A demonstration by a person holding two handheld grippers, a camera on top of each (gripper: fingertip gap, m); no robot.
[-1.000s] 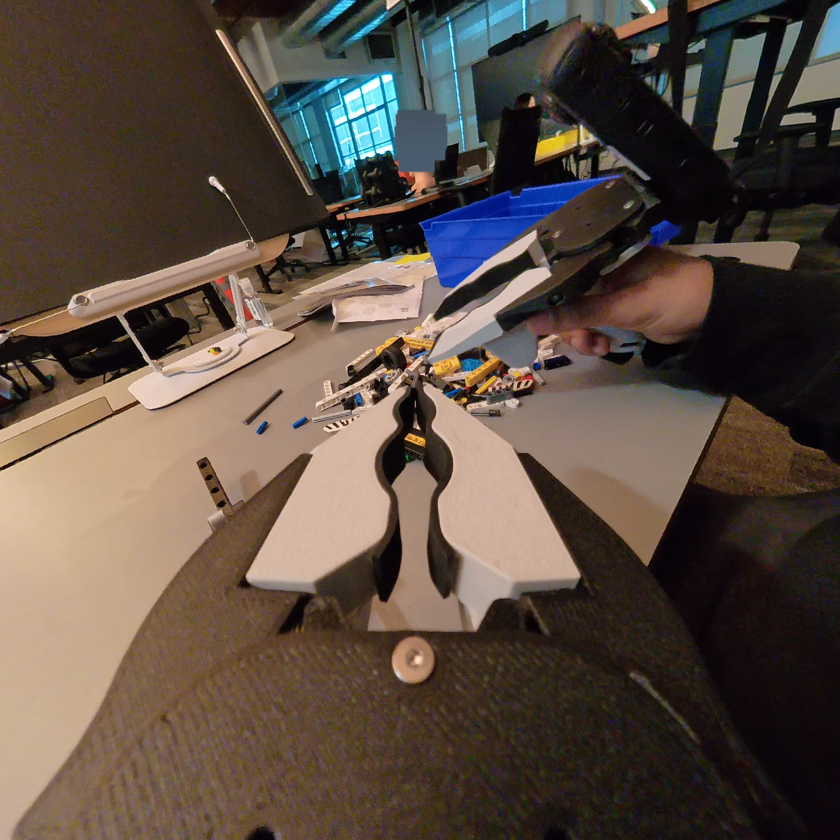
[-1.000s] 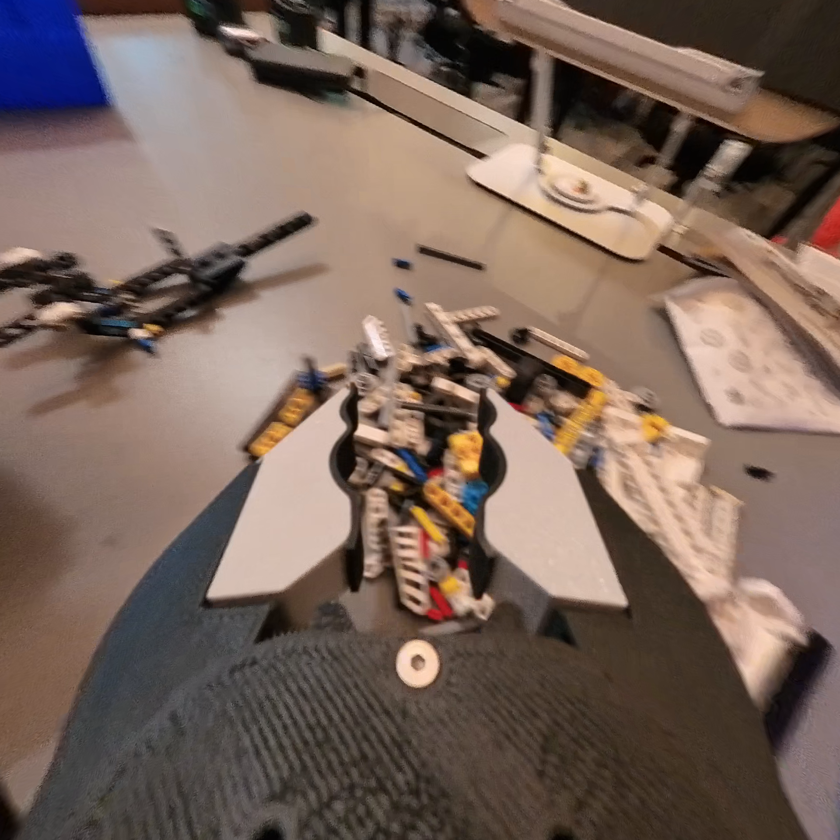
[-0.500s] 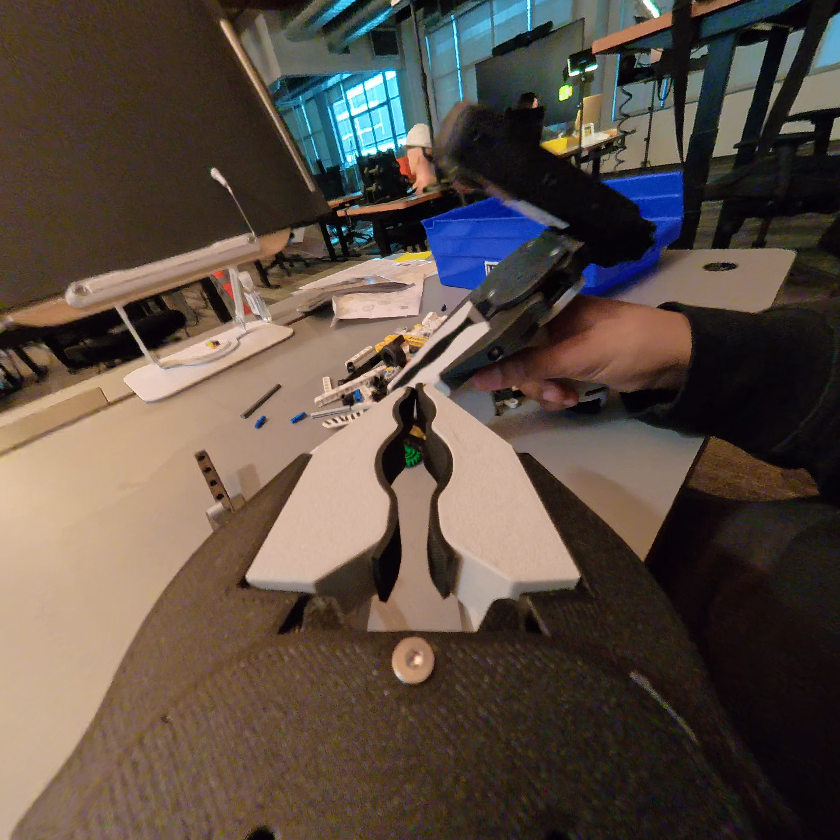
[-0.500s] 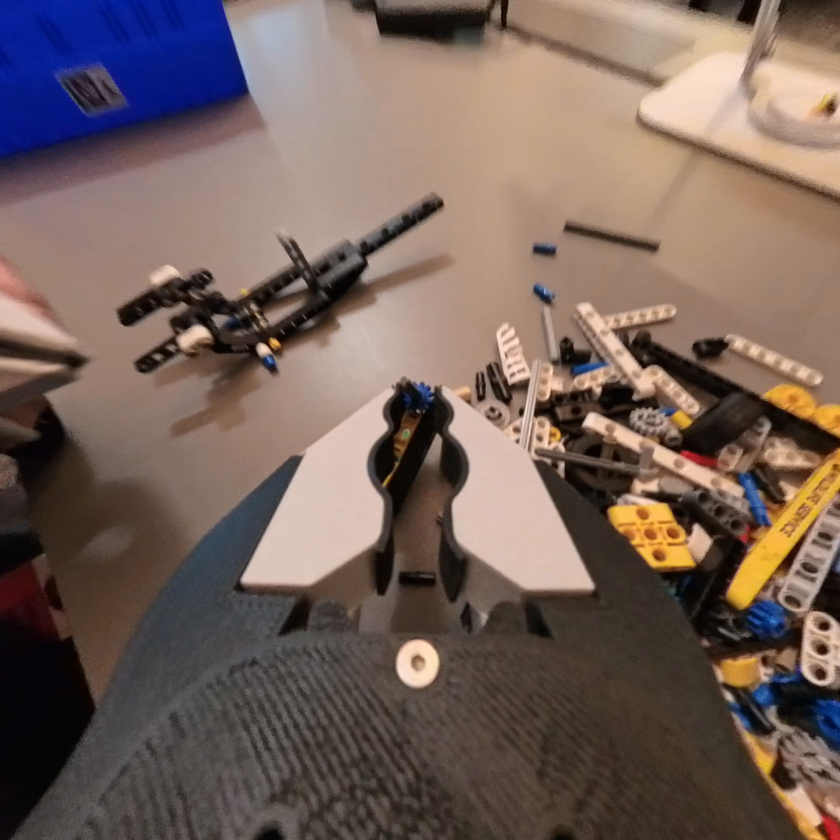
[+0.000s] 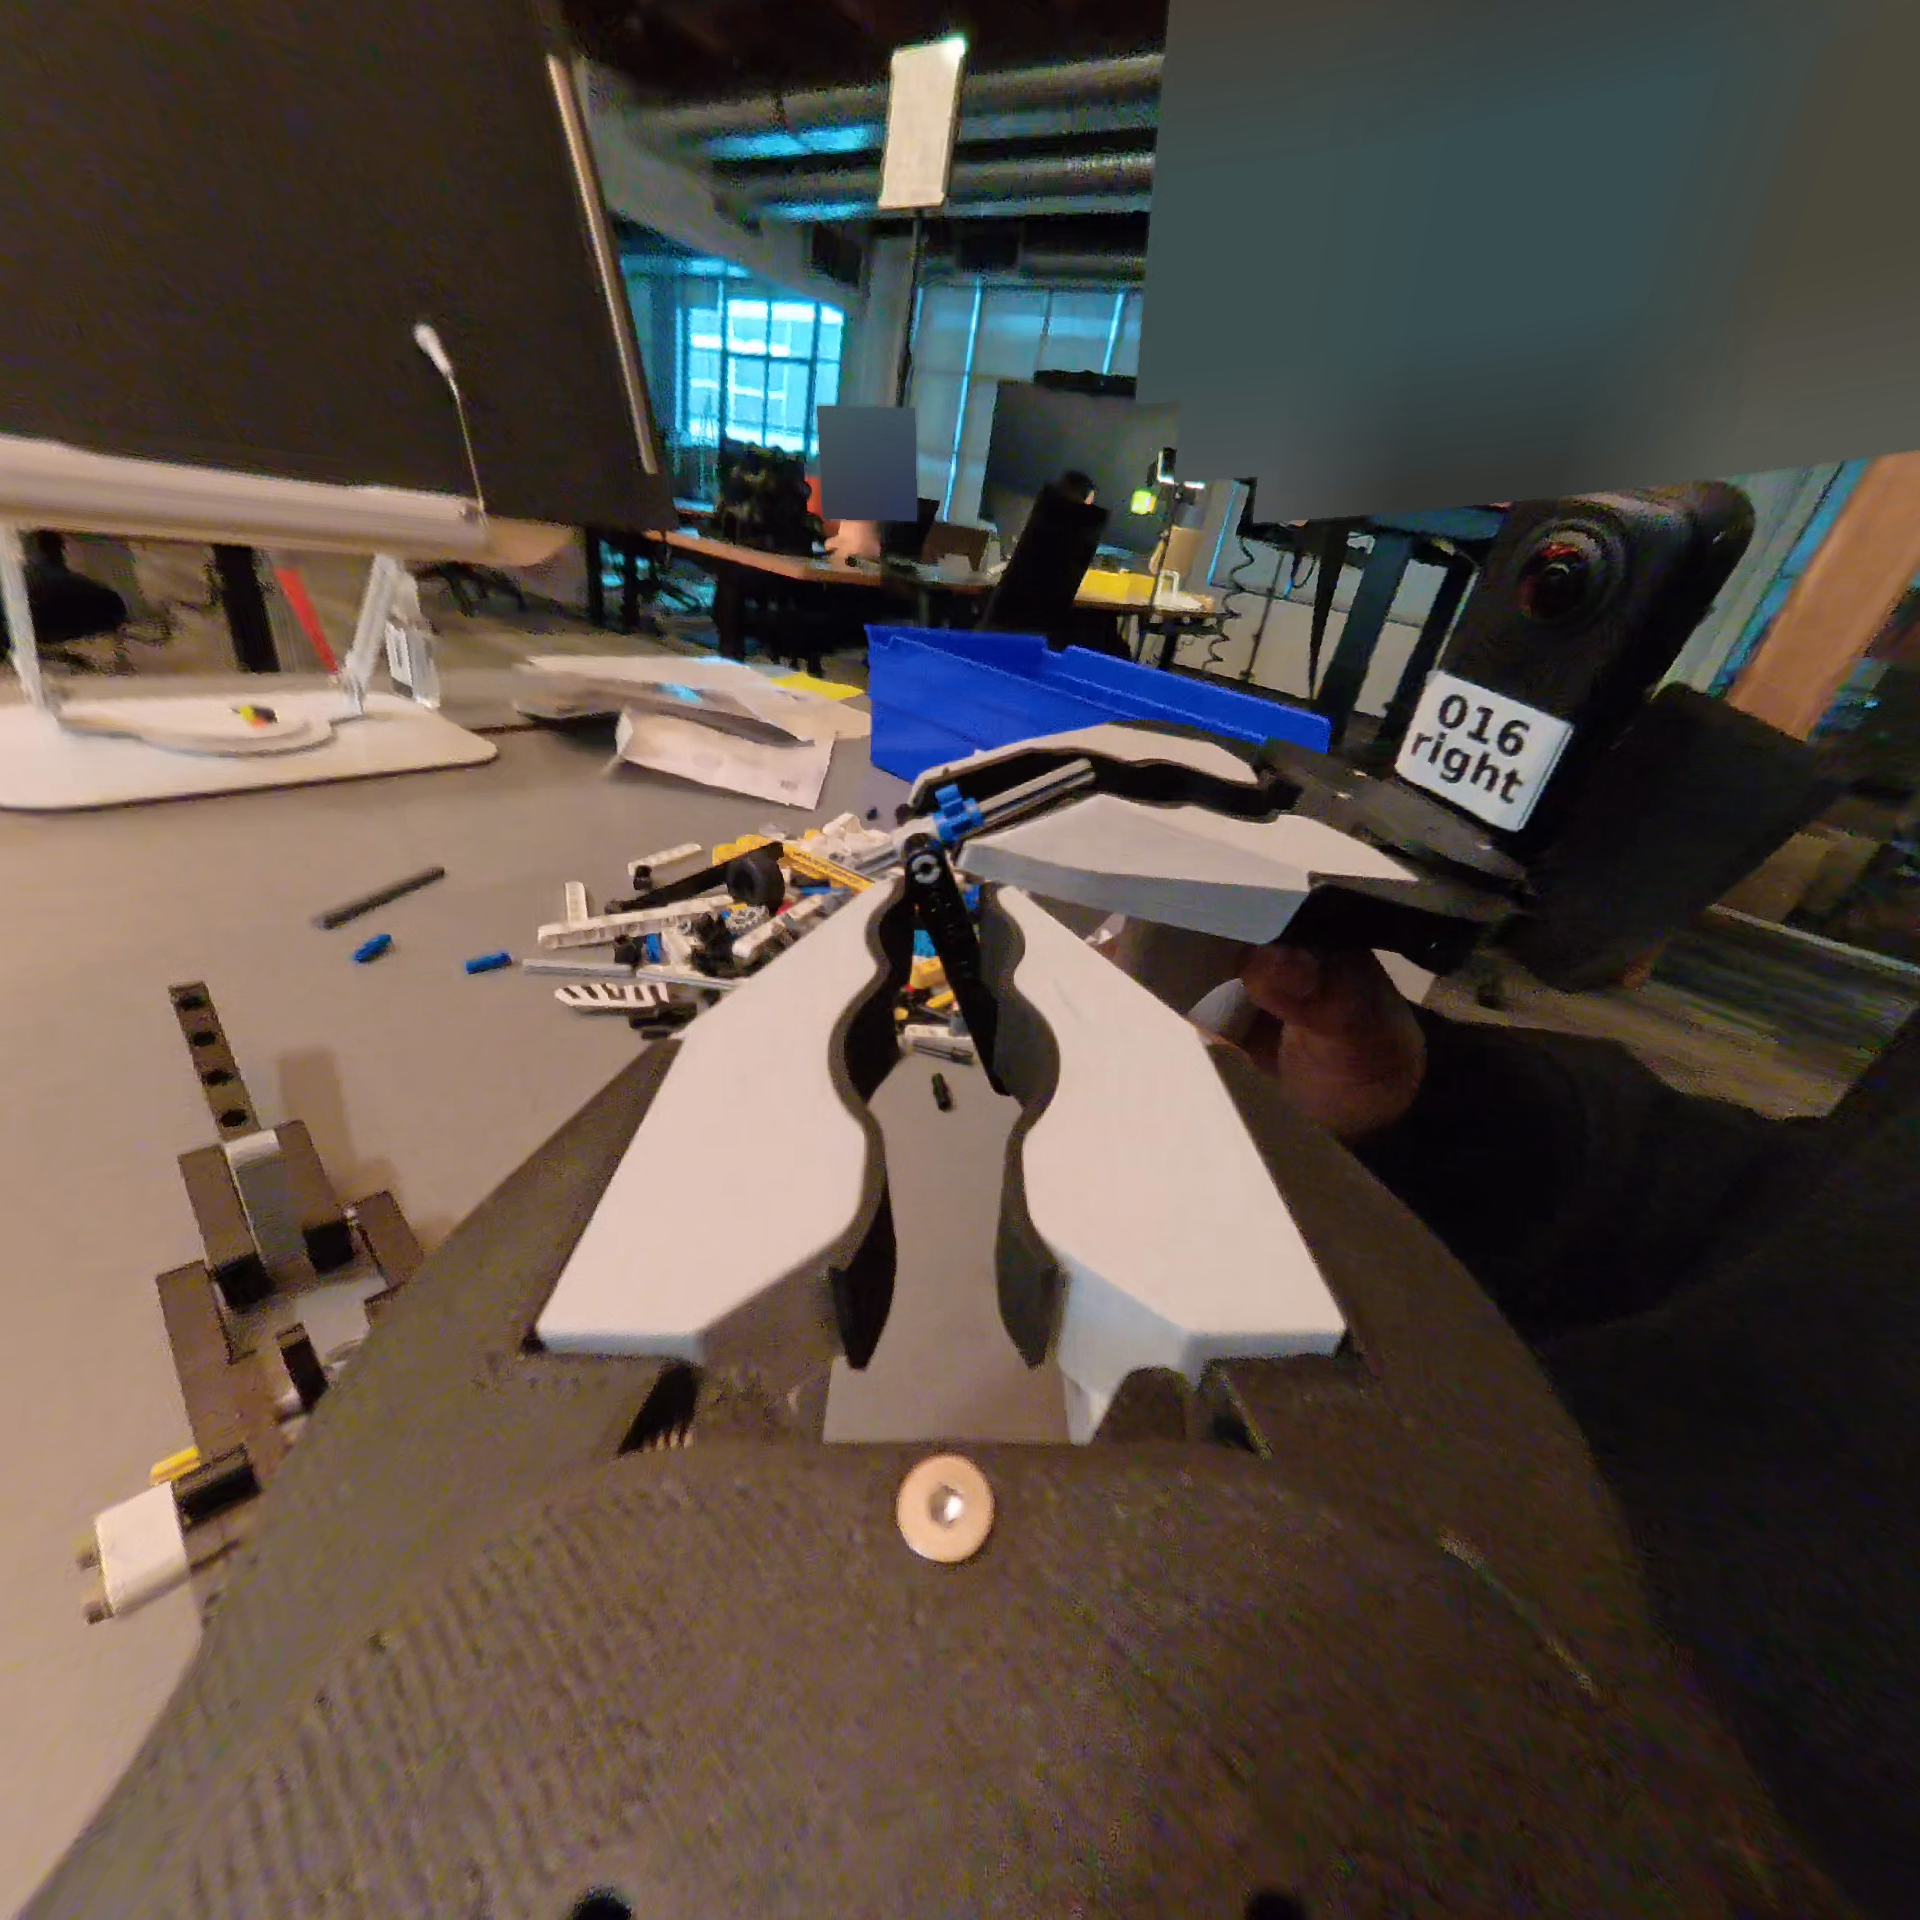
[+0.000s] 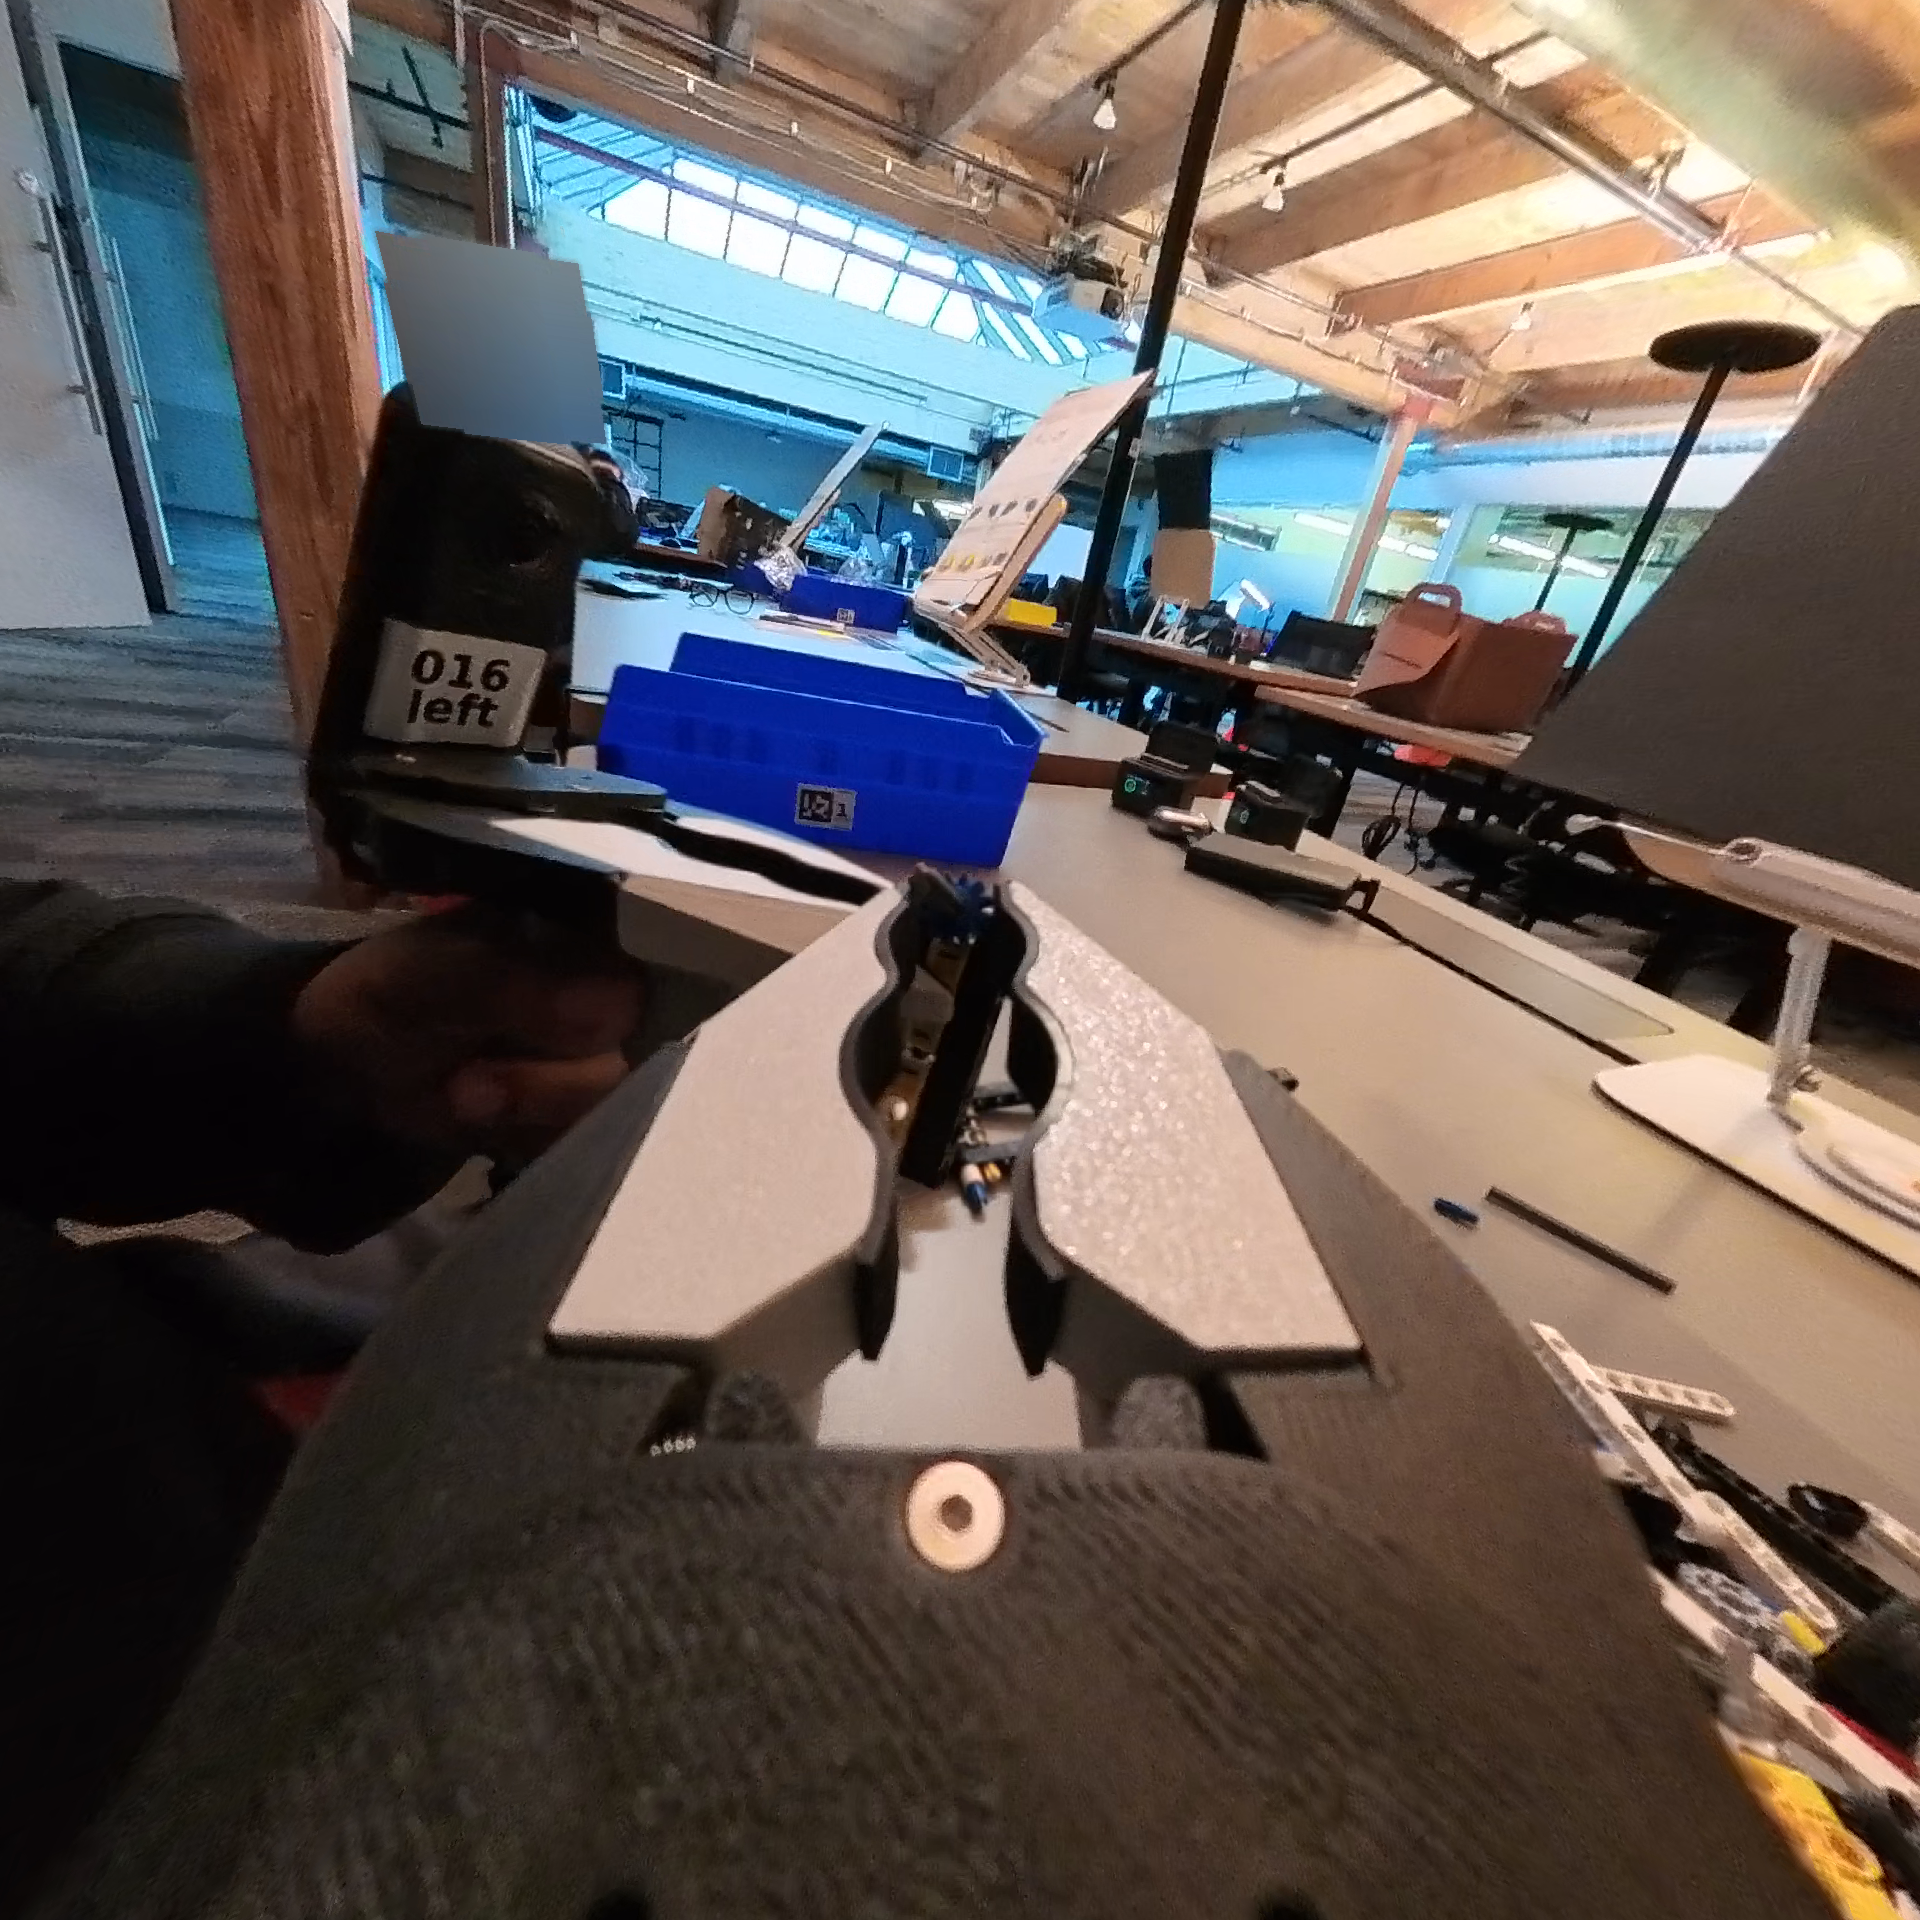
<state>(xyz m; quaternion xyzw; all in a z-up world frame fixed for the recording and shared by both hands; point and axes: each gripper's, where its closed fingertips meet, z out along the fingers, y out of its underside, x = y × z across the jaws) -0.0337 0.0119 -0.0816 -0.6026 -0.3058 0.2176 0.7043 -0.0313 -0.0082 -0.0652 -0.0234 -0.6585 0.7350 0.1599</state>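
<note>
Both grippers are now lifted off the grey table [image 5: 156, 1039], whereas a second ago the right one was spread wide over the brick pile [image 5: 717, 914]. Now the right gripper [image 5: 940, 821] is clamping a grey axle with a blue toothed piece [image 5: 956, 810] at its tips, and is meeting the left gripper [image 5: 940, 883] nose to nose. Between the left fingertips, a black perforated beam [image 5: 951, 966] is standing slanted, with the pads closing on it. Beyond both tips, a blue bin [image 6: 821, 758] is sitting; a half-built black assembly [image 5: 249, 1247] is lying left of the left gripper.
</note>
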